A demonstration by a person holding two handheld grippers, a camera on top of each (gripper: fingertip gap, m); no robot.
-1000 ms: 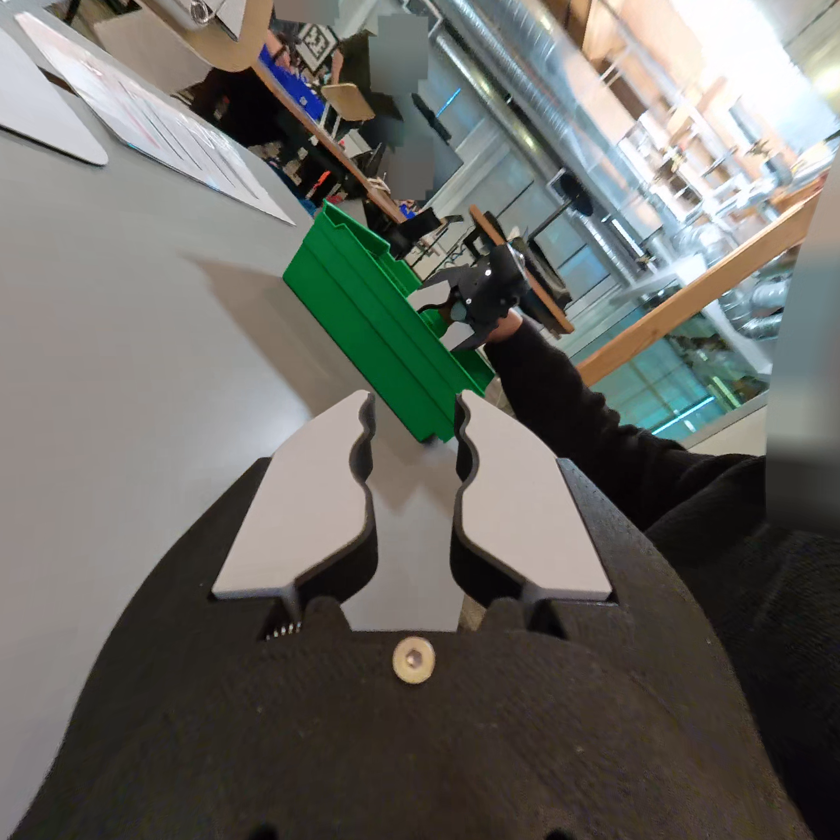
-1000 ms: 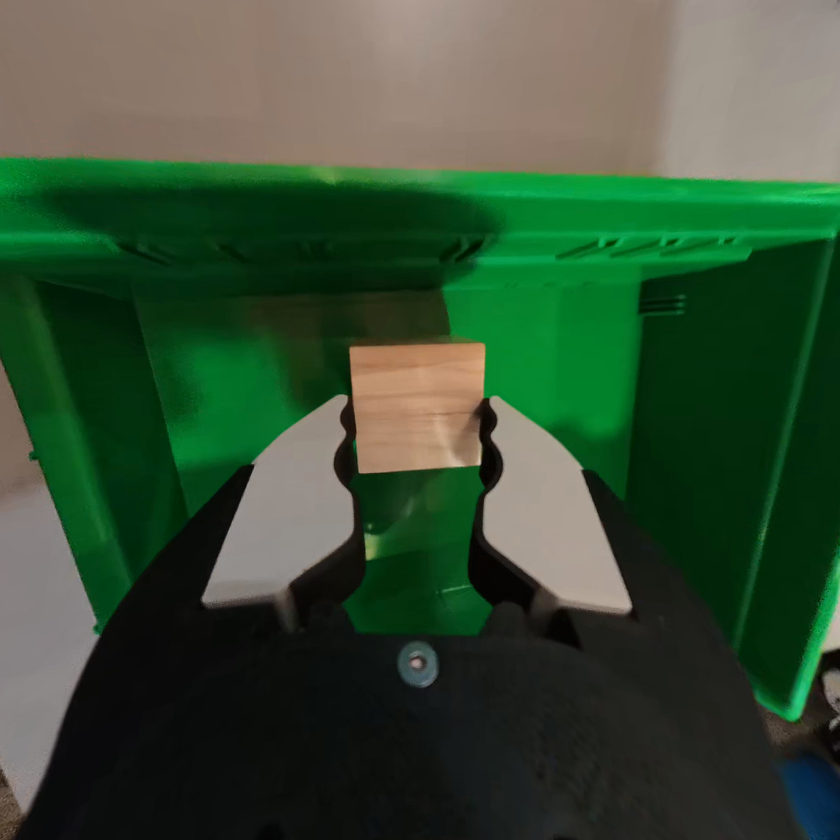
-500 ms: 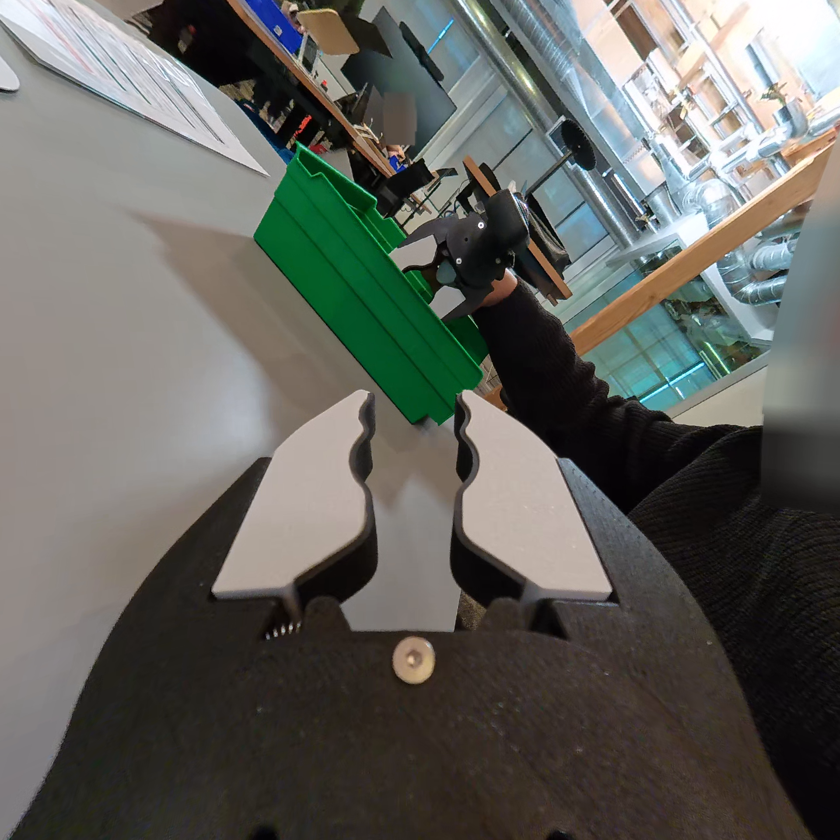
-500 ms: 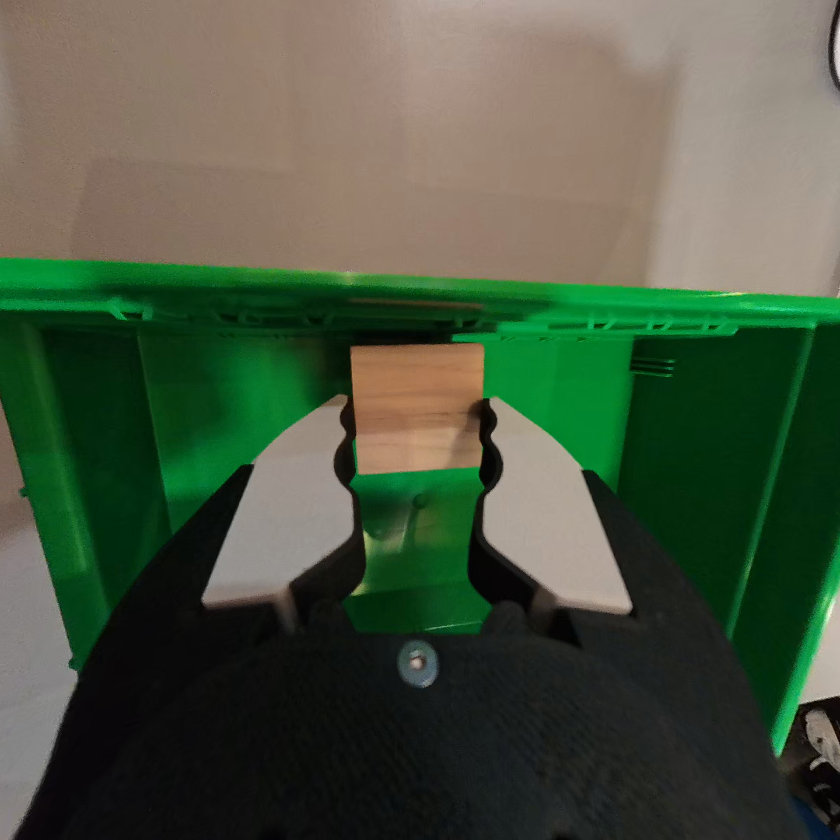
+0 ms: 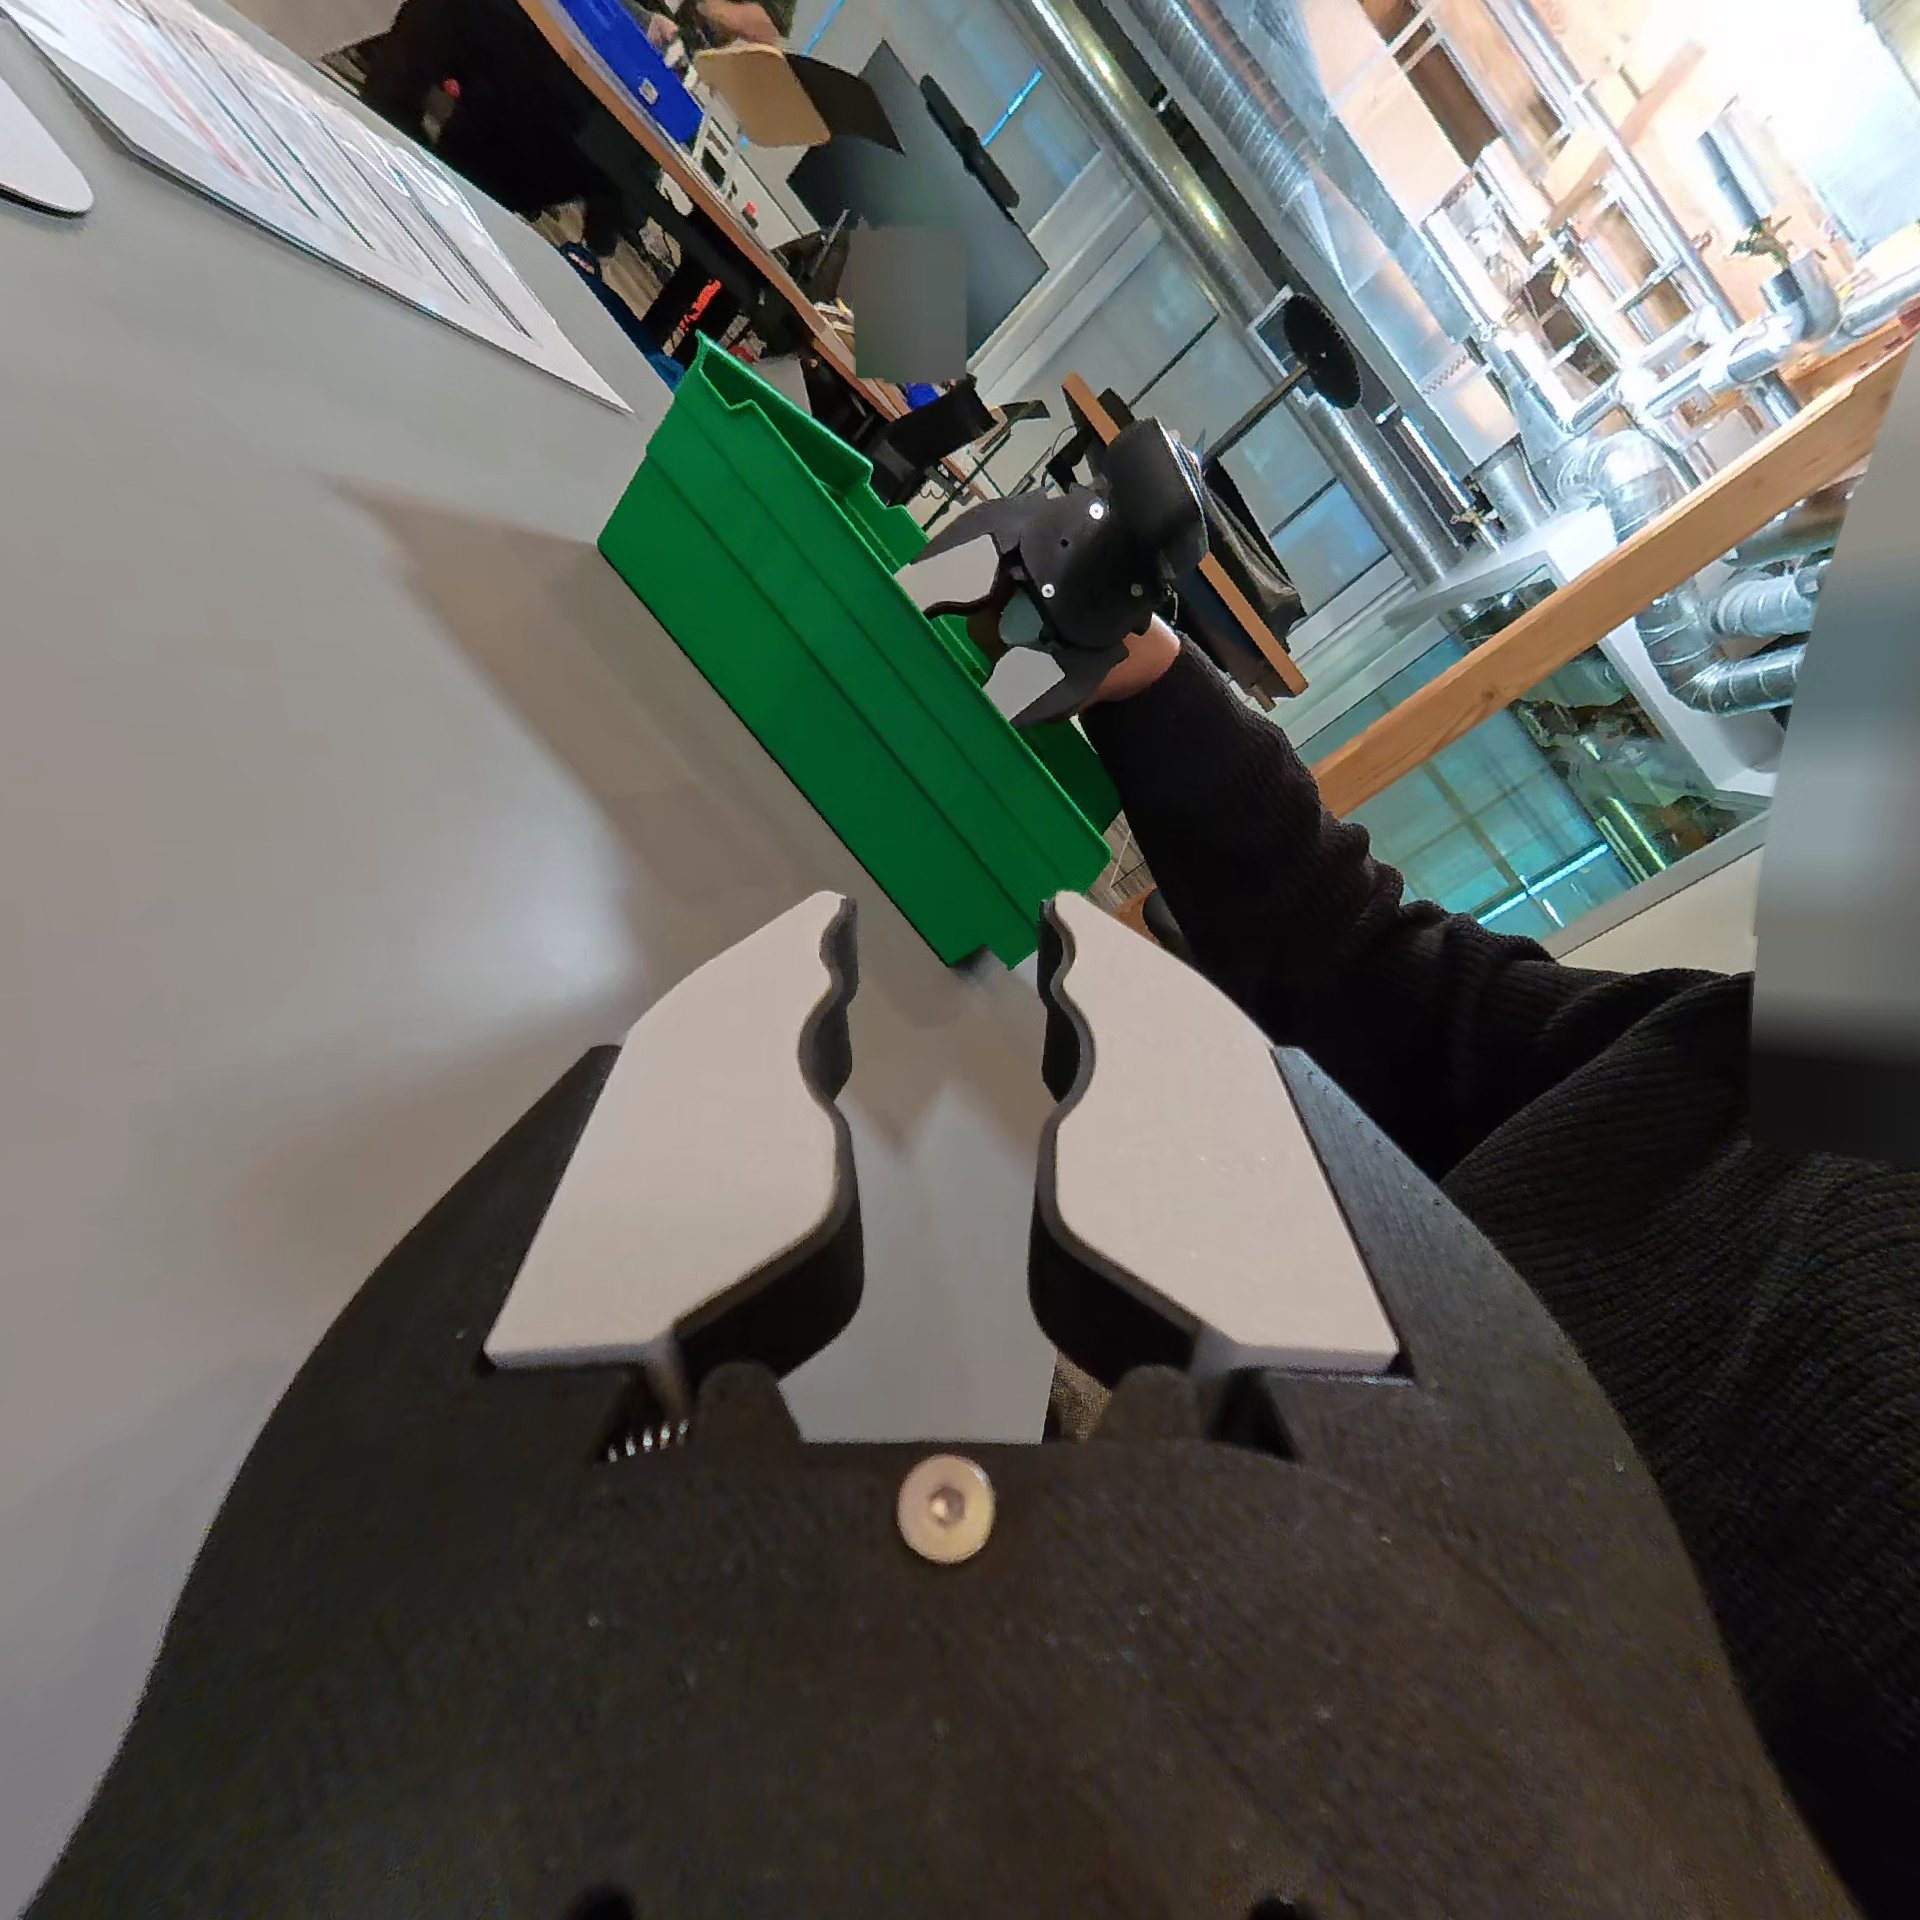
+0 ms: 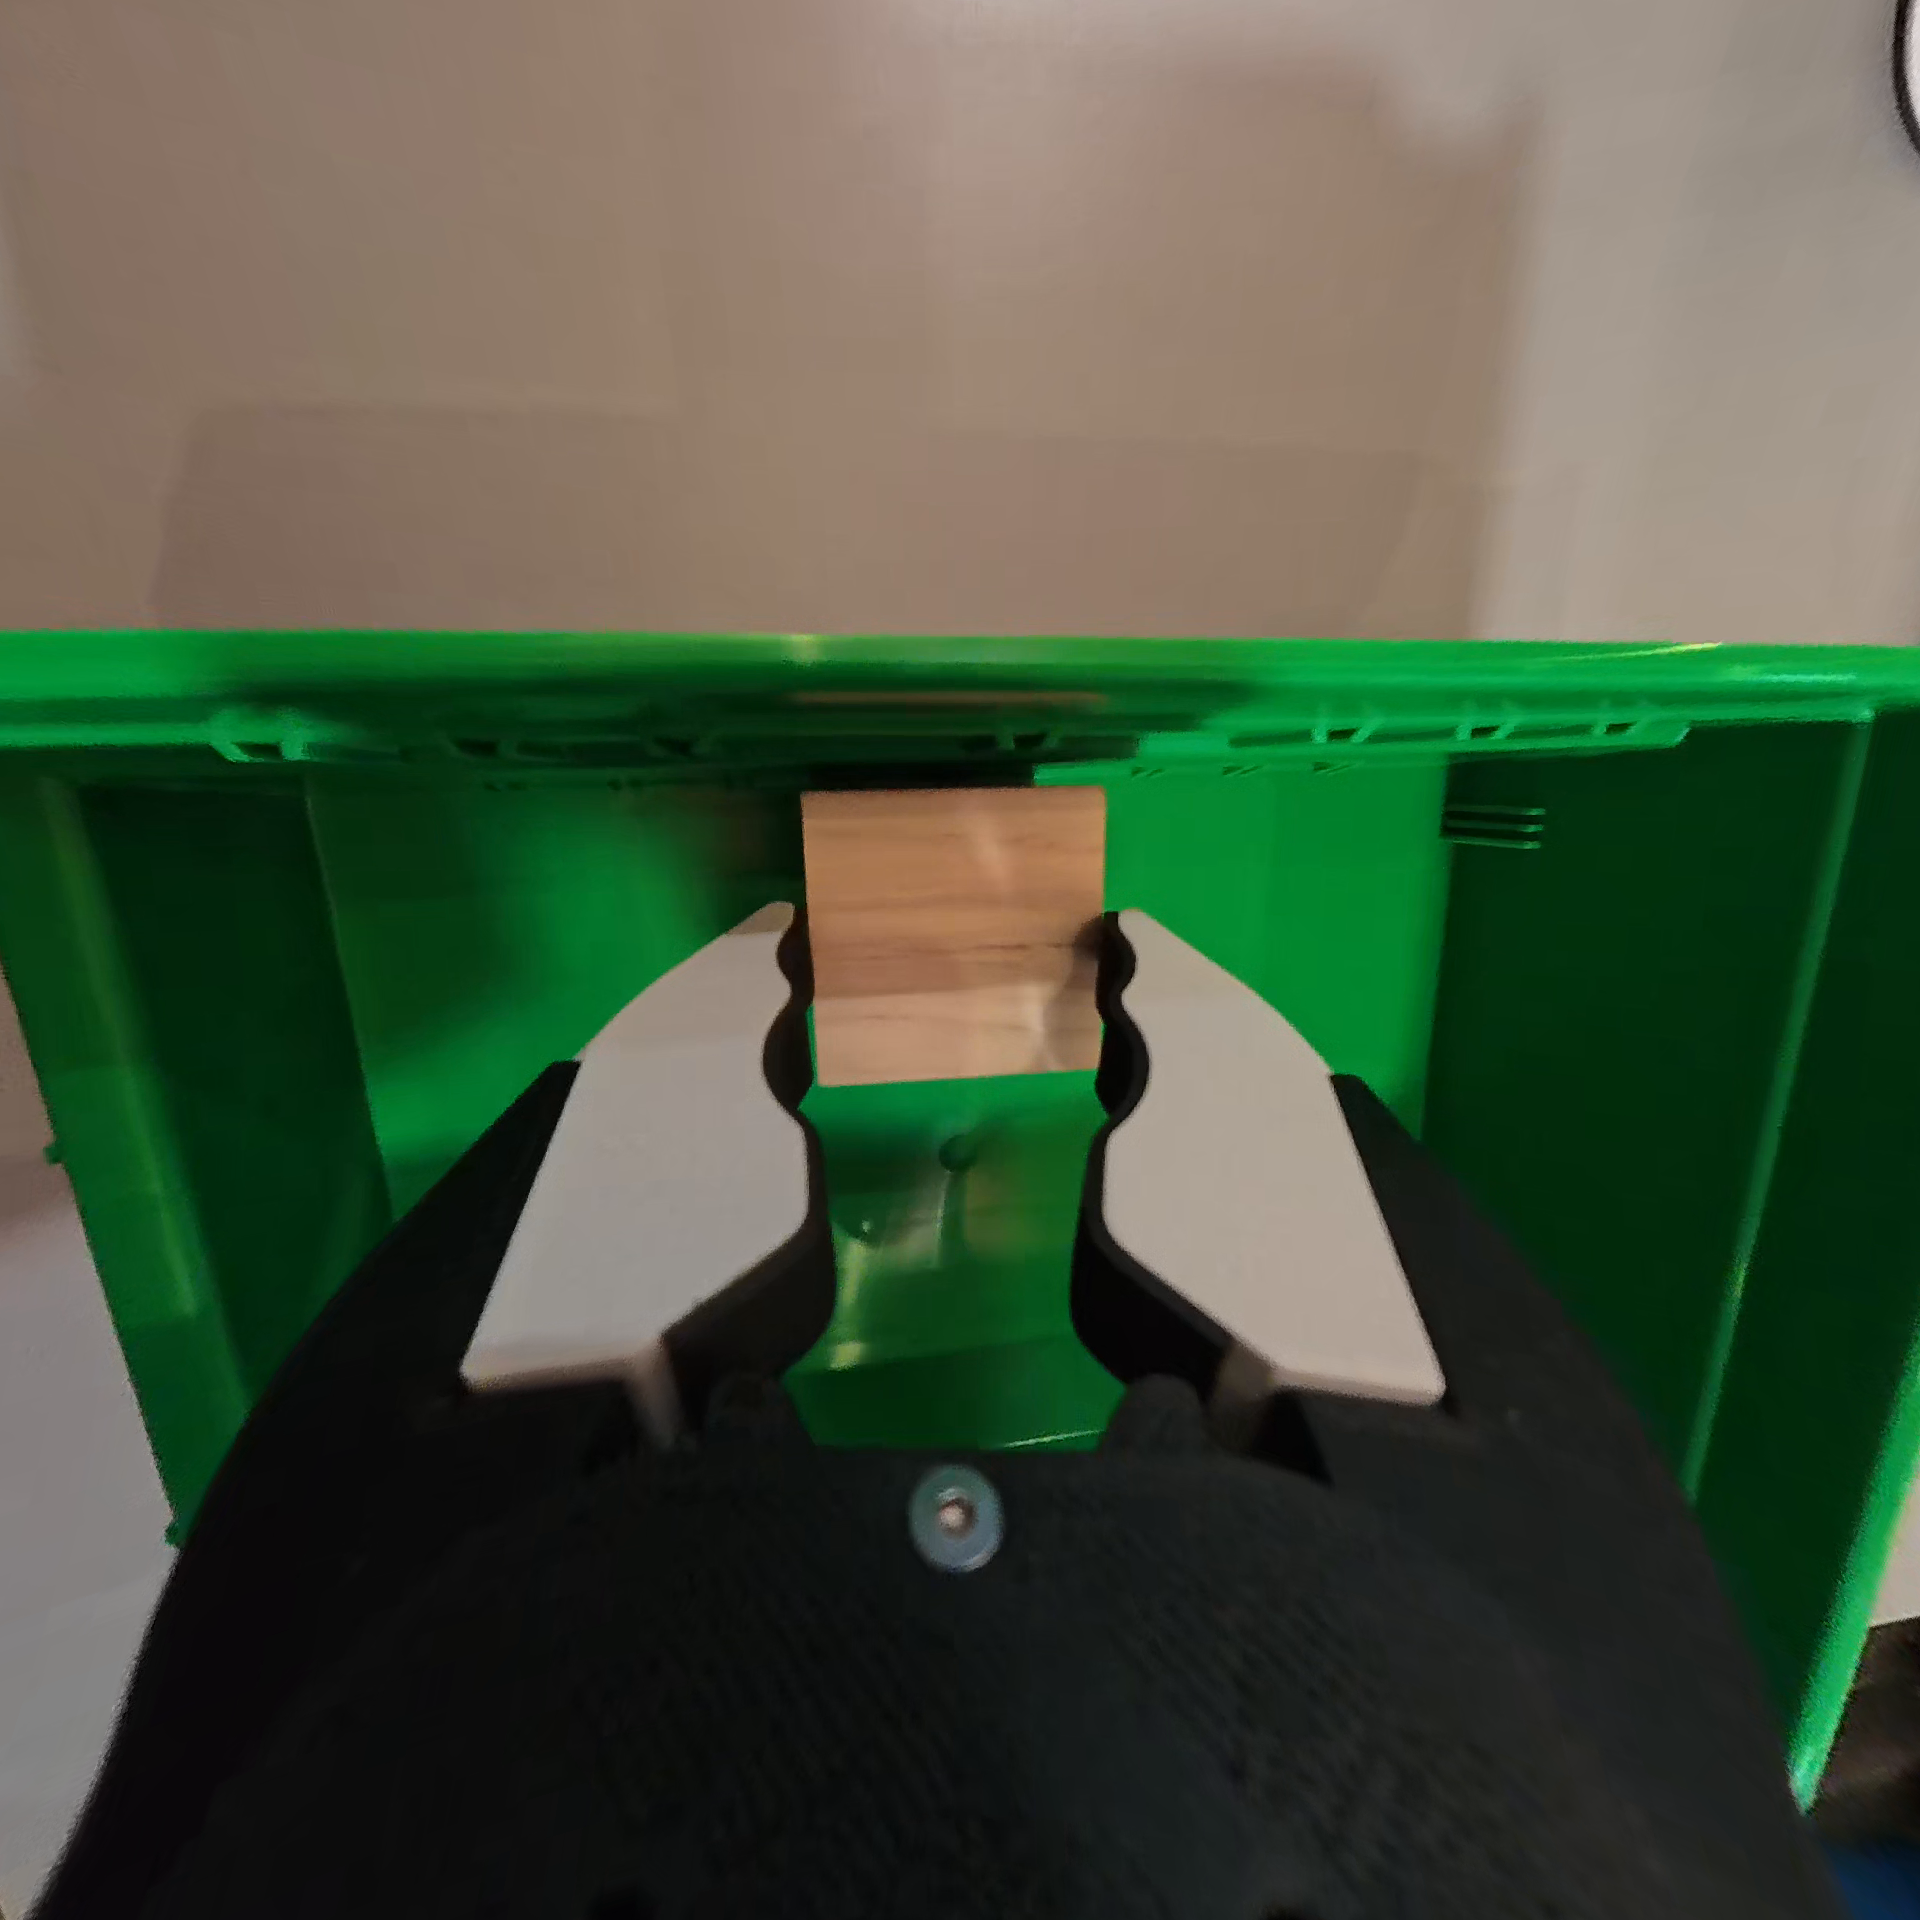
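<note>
Above the green bin point(image 6: 1621, 1039), the right gripper point(image 6: 951, 920) is pinching a wooden block point(image 6: 951, 935); the left gripper point(image 5: 945, 914) is hovering spread and empty over the grey table point(image 5: 260, 779).

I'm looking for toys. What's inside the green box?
Over the green box, the right tool grips a wooden block. Bare green floor shows below; the tool hides the near part.

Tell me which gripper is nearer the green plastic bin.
Right. The right gripper, shut on a wooden block, is over the green plastic bin; the left gripper is open above the grey table, short of it.
</note>
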